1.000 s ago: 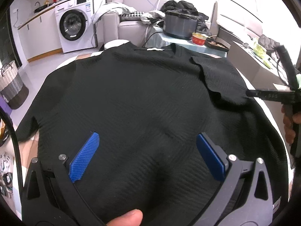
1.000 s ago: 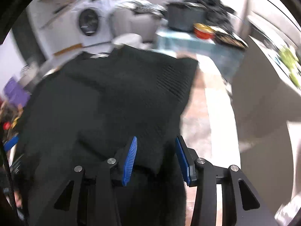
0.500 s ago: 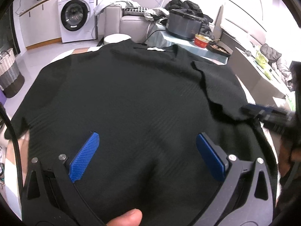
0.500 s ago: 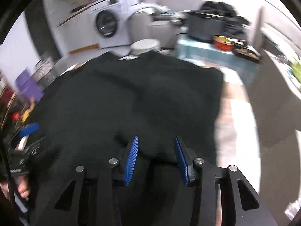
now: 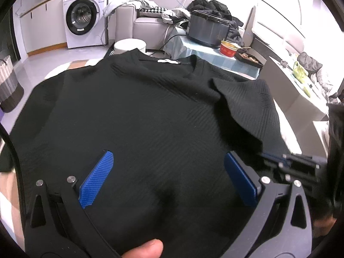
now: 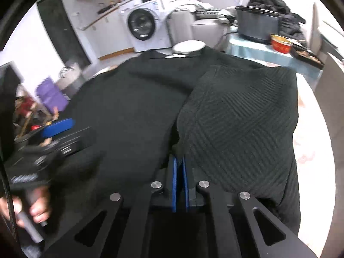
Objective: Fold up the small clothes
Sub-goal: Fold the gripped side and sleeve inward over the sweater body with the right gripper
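A black ribbed sweater (image 5: 150, 111) lies spread flat on the table, collar at the far end. Its right sleeve (image 5: 249, 105) is folded inward over the body. My left gripper (image 5: 169, 172) is open and empty, hovering over the sweater's near middle. My right gripper (image 6: 179, 165) is shut on the folded sleeve's edge (image 6: 236, 124) at the sweater's right side. The right gripper also shows in the left wrist view (image 5: 288, 161), low on the right. The left gripper shows in the right wrist view (image 6: 56, 129), at the left.
A white round stool (image 5: 130, 45) stands beyond the collar. A low table with a grey cooker pot (image 5: 207, 30) and red bowl (image 5: 229, 48) sits behind, a washing machine (image 5: 85, 19) at far left, a woven basket (image 5: 8, 86) at left.
The right gripper has closed on the sleeve's edge; its jaws were apart earlier. It has come nearer the left gripper. The left gripper stays open over the sweater.
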Tool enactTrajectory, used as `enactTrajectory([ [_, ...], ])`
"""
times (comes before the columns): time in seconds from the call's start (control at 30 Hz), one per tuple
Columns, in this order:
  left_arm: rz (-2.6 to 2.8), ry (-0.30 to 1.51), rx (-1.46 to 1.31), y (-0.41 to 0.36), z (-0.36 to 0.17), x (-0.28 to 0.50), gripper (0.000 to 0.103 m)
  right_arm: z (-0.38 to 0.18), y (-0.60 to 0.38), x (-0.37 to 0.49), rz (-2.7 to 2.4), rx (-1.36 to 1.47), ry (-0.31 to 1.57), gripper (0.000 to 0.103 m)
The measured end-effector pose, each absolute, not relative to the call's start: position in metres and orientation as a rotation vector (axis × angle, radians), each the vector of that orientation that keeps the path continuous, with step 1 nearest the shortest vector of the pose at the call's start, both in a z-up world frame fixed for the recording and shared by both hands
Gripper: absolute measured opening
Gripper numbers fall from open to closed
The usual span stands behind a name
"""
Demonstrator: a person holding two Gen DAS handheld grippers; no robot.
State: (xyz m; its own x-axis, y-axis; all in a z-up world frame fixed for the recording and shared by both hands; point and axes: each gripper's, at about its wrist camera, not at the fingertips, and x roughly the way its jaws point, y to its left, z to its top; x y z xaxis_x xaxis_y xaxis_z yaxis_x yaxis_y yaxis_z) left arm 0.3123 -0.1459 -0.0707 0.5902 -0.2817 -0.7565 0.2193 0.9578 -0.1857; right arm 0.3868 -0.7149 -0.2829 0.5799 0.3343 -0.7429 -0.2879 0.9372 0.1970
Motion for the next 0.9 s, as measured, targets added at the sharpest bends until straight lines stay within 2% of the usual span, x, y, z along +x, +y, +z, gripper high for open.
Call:
enactTrajectory([
  [0.03, -0.296, 0.896, -0.082, -0.149, -0.071, 0.316, 0.102, -0.284, -0.715, 0.387, 0.360, 0.049, 0.894, 0.007],
  [0.1, -0.319, 0.901, -0.086, -0.165, -0.074, 0.325, 0.102, -0.288, -0.720, 0.390, 0.336, 0.076, 0.933, 0.017],
  [0.23, -0.364, 0.904, -0.068, -0.198, -0.078, 0.334, 0.102, -0.272, -0.751, 0.373, 0.290, 0.150, 0.878, 0.020],
  [0.3, -0.380, 0.900, -0.036, -0.219, -0.081, 0.337, 0.102, -0.264, -0.769, 0.365, 0.213, 0.158, 0.848, 0.025],
  [0.47, -0.361, 0.898, 0.088, -0.257, -0.096, 0.339, 0.102, -0.276, -0.794, 0.372, 0.119, 0.147, 0.894, 0.025],
  [0.67, -0.254, 0.899, 0.225, -0.260, -0.113, 0.337, 0.102, -0.292, -0.801, 0.383, 0.069, 0.101, 0.928, 0.025],
  [0.9, -0.299, 0.928, 0.120, -0.229, -0.106, 0.333, 0.102, -0.277, -0.804, 0.371, 0.009, 0.094, 0.895, 0.025],
])
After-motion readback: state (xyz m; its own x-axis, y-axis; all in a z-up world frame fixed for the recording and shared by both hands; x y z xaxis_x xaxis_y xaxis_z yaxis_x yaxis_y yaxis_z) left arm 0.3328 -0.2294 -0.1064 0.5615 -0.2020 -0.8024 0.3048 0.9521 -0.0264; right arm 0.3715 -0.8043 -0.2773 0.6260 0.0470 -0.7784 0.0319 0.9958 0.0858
